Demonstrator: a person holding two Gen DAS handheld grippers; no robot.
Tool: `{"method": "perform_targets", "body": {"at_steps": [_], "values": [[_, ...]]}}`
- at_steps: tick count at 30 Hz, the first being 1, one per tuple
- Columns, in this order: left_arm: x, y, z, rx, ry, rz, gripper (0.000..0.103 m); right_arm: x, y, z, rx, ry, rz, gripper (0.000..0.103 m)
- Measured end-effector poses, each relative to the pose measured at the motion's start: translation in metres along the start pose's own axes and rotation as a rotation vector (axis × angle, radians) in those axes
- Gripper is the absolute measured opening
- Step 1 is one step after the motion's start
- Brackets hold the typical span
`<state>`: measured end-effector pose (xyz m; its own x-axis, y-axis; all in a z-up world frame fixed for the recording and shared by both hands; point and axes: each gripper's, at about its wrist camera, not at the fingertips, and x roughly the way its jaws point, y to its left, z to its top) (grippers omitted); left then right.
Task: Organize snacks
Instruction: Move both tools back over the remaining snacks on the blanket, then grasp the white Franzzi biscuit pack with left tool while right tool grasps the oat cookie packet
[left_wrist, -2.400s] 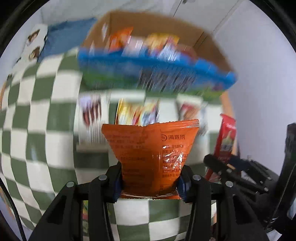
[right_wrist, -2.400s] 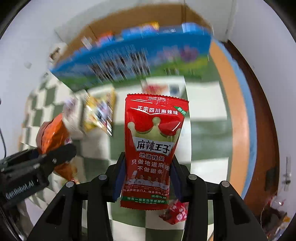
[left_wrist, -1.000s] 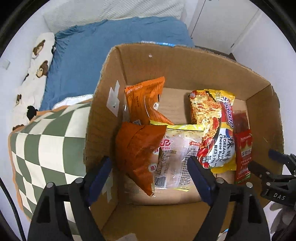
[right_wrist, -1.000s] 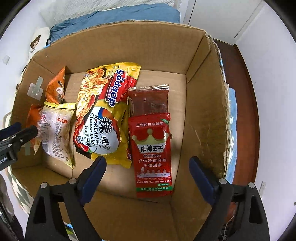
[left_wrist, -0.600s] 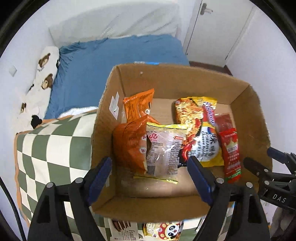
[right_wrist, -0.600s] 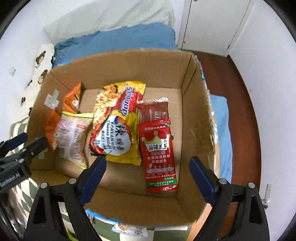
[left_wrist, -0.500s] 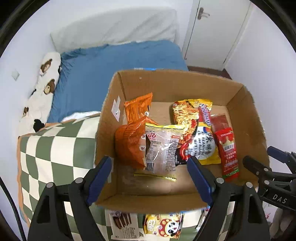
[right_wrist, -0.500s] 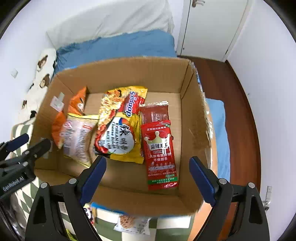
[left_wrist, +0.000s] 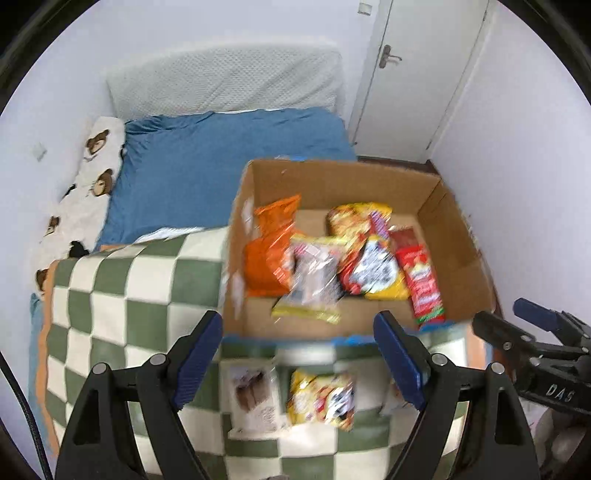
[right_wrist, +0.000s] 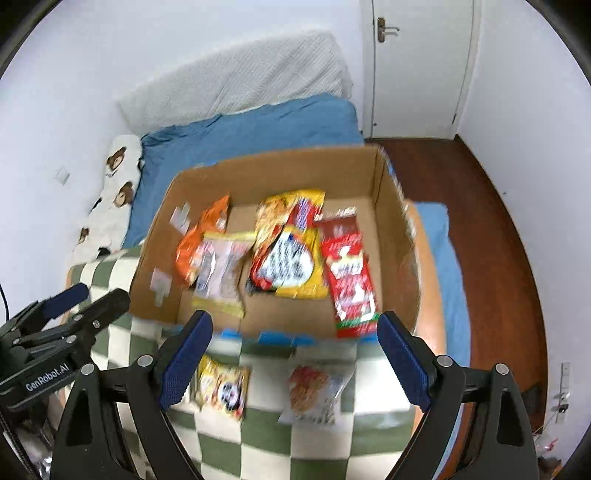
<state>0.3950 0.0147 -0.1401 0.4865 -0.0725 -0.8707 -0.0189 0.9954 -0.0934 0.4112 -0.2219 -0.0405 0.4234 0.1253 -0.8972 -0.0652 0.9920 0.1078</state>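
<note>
A cardboard box (left_wrist: 454, 236) (right_wrist: 159, 236) stands on the green-checked blanket (left_wrist: 122, 295) (right_wrist: 266, 435). Inside it lie an orange packet (left_wrist: 260, 264) (right_wrist: 186, 254), a pale yellow-edged packet (left_wrist: 314, 284) (right_wrist: 221, 273), a yellow noodle pack (left_wrist: 369, 258) (right_wrist: 288, 251) and a red packet (left_wrist: 423, 284) (right_wrist: 349, 280). Both grippers hang above and in front of the box. My left gripper (left_wrist: 297, 360) is open and empty; so is my right gripper (right_wrist: 293, 360). On the blanket near the box lie a panda-print packet (left_wrist: 321, 400) (right_wrist: 221, 389), a white biscuit packet (left_wrist: 253, 398) and a snack bag (right_wrist: 314, 393).
A blue bed sheet (left_wrist: 207, 162) and a bear-print pillow (left_wrist: 85, 199) lie behind the box. A white door (right_wrist: 417, 62) and wooden floor (right_wrist: 509, 229) are at the right. The other gripper shows at each view's edge.
Both grippers have let their packets go into the box, then risen and drawn back from it. More of the blanket and its loose packets now shows below the box.
</note>
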Motion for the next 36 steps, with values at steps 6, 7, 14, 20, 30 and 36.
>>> {"method": "perform_targets", "body": {"at_steps": [6,7,14,20,30,36], "values": [[0.053,0.039,-0.056,-0.071,0.180,0.055,0.083,0.043,-0.003,-0.058,0.036,0.120,0.016,0.093],[0.065,0.046,-0.063,-0.096,0.215,0.048,0.083,0.055,-0.005,-0.066,0.047,0.143,0.011,0.093],[0.144,0.055,-0.090,-0.178,0.406,0.018,0.083,0.114,-0.019,-0.094,0.103,0.225,-0.045,0.093],[0.172,0.049,-0.090,-0.181,0.409,0.009,0.075,0.153,-0.028,-0.098,0.137,0.289,-0.082,0.092],[0.142,0.054,-0.141,-0.161,0.396,0.015,0.057,0.148,-0.030,-0.135,0.099,0.330,-0.070,0.056],[0.121,0.047,-0.194,-0.162,0.454,-0.020,0.057,0.128,-0.030,-0.181,0.099,0.378,-0.022,0.055]]}}
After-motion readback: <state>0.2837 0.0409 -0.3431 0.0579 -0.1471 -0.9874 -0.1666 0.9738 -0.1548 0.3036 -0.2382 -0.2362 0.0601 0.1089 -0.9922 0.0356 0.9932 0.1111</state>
